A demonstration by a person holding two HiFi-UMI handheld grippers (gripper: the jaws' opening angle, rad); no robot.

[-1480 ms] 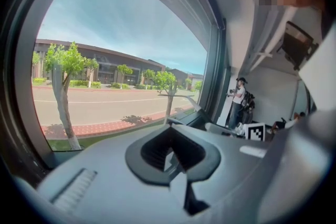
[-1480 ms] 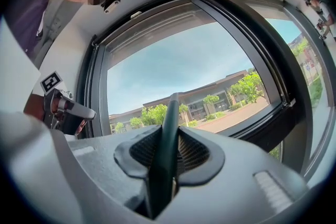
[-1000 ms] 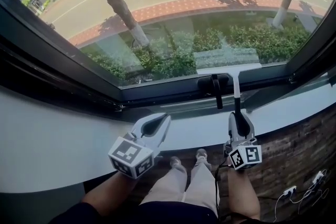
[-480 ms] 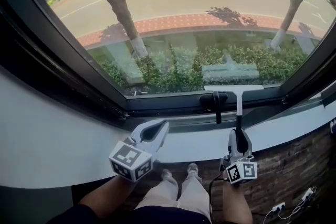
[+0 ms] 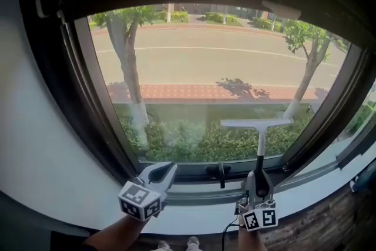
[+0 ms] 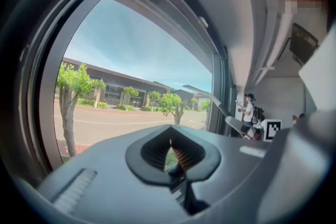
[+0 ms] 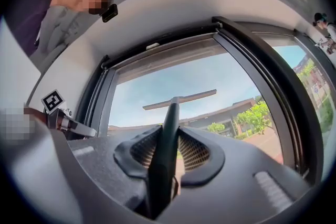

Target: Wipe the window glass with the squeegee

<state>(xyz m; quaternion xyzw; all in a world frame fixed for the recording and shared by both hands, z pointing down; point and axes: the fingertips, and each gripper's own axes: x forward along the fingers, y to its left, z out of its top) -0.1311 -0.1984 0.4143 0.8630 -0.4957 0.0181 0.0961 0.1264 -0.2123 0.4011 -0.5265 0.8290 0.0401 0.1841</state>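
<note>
Head view: right gripper (image 5: 258,178) clamped on the squeegee (image 5: 259,138) handle, shaft upright, blade across the lower right of the glass (image 5: 200,67), above the window handle (image 5: 220,172). Left gripper (image 5: 163,170) low by the sill, jaws together. Left gripper view: pads closed, nothing between them. Right gripper view: jaws pinch the squeegee shaft, blade ahead, level.

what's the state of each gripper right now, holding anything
Left gripper: shut, nothing between its jaws.
Right gripper: shut on the squeegee, gripped by its handle.
</note>
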